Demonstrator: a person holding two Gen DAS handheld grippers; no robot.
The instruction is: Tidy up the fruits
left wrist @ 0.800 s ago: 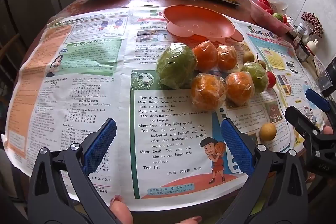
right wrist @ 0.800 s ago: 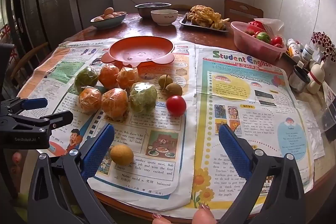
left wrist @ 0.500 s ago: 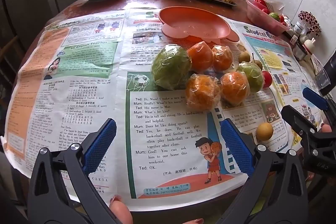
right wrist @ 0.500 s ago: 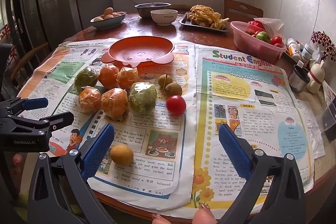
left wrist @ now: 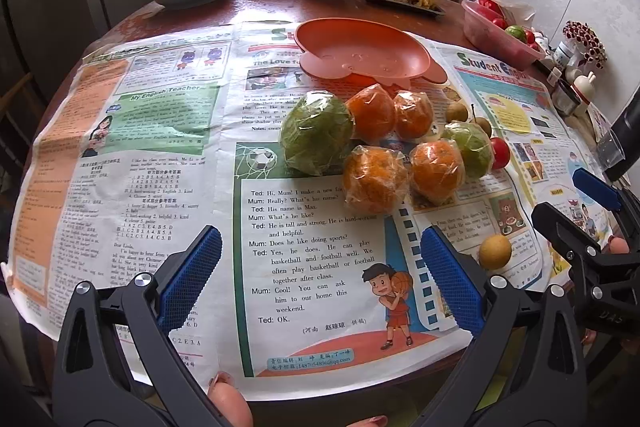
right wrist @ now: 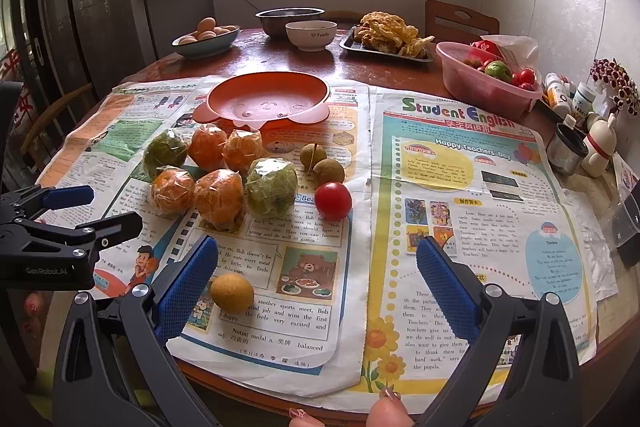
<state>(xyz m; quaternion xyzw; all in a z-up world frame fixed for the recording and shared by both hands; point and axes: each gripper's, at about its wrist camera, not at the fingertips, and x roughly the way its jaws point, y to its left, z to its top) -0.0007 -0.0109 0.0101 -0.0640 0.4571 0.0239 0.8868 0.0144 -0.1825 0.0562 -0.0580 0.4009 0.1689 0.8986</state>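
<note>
Oranges point(right wrist: 218, 201) wrapped in clear crinkled film, beside wrapped green fruits point(right wrist: 272, 185).

From my left wrist view the tomato point(left wrist: 500, 153) half behind a wrapped green fruit point(left wrist: 472, 151), right gripper point(left wrist: 596, 223) cut by the frame edge, pink basin point(right wrist: 486, 89) contents partly indistinct, small bottle point(right wrist: 558, 95) labels unreadable.

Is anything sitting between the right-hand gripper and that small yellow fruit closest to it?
Nothing visible. The small yellow fruit lies alone on the newspaper, just beside the open right gripper, close to its left finger; the wrapped oranges sit farther back.
</note>
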